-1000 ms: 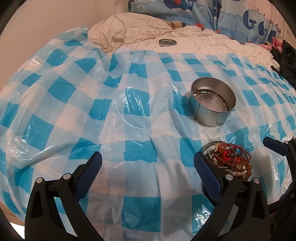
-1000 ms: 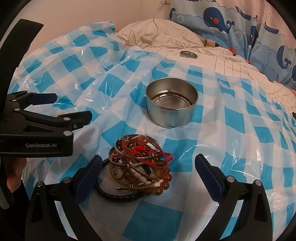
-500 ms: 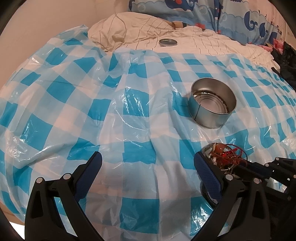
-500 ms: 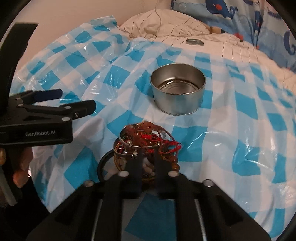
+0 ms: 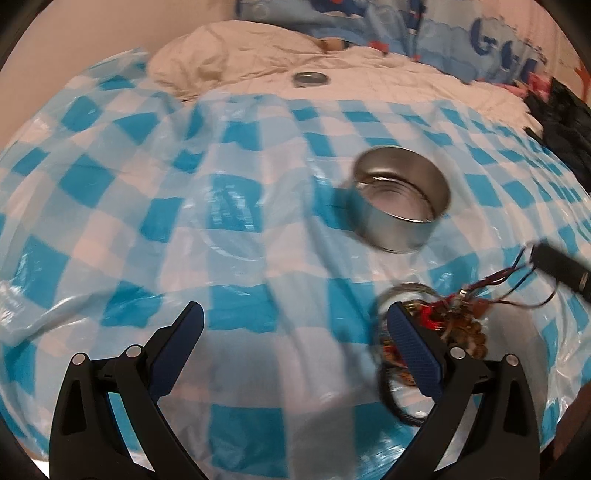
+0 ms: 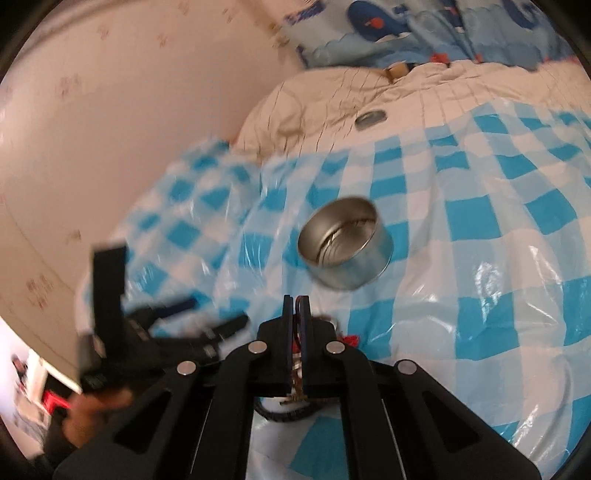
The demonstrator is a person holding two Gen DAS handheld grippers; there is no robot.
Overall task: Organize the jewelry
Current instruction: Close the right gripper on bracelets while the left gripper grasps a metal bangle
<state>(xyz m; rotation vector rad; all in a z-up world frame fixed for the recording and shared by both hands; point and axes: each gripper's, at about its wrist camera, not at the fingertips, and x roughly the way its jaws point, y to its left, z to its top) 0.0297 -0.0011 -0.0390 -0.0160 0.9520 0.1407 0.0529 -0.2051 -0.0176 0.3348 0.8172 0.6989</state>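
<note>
- The left tongs (image 5: 295,325) stand wide apart with nothing between their blue pads, hovering over the blue-and-white checked plastic sheet (image 5: 236,206) that covers the bed.
- The right tongs (image 6: 296,306) are pressed together on thin red cord strands (image 5: 491,280) that belong to the jewelry pile (image 5: 450,325).
- In the left wrist view the right tongs appear as a blurred dark tip at the right edge, with the cords stretched taut from it down to the pile.
- The jewelry pile, a tangle of brown beads, red thread and metal bangles, lies on the sheet just beside the right finger (image 5: 413,350) of the left tongs. A black ring (image 5: 391,402) lies at its near side.
- The round metal tin (image 5: 400,199) sits open and upright on the sheet, beyond the pile and apart from it. Its interior shows only bare metal.
- In the right wrist view the tin (image 6: 345,245) lies directly ahead of the closed fingertips.
- A flat metal lid (image 5: 311,78) rests on the cream quilt (image 5: 369,77) past the far edge of the sheet, well apart from the tin.
- A whale-print pillow (image 6: 406,29) lies at the head of the bed.
- Both views are motion-blurred; finer detail of the pile cannot be resolved.
</note>
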